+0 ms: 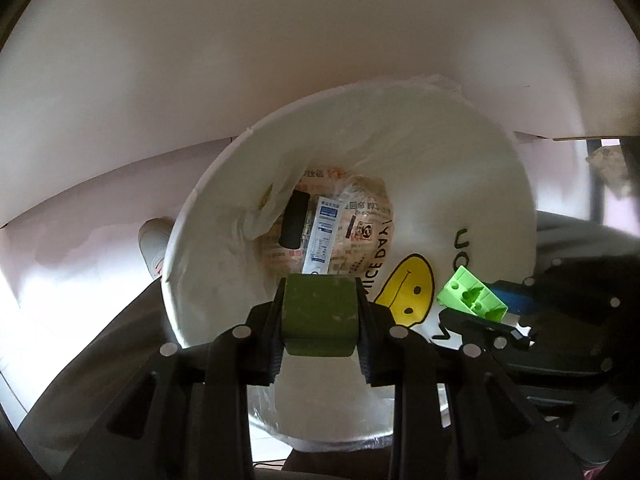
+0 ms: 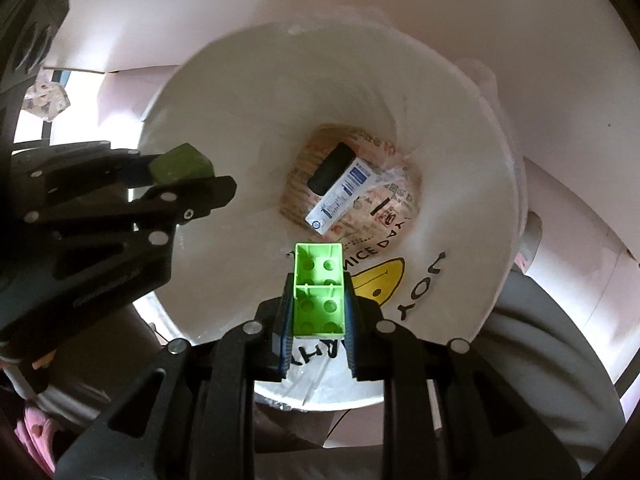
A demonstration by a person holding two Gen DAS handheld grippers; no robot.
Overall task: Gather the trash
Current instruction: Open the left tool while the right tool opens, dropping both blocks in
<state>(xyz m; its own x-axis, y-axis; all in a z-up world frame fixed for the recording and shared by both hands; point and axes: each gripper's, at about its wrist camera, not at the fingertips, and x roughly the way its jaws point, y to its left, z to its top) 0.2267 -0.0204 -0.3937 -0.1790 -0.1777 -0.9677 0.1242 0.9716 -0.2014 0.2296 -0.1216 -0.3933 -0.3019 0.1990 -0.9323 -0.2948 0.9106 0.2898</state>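
Left tongs (image 1: 319,322): you pinch a dull green block (image 1: 319,314), matte and scuffed, above the bin's (image 1: 480,184) mouth.
Right tongs (image 2: 319,312): you clamp a bright green plastic brick (image 2: 319,290), hollow with round holes.
Bin: round, lined with a white bag; a black cylinder (image 2: 330,168) and a paper packet (image 2: 340,196) lie at the bottom.

Pale pink wall panels (image 1: 280,60) behind, daylight glaring at lower left, dark metal frame (image 1: 596,192) at right
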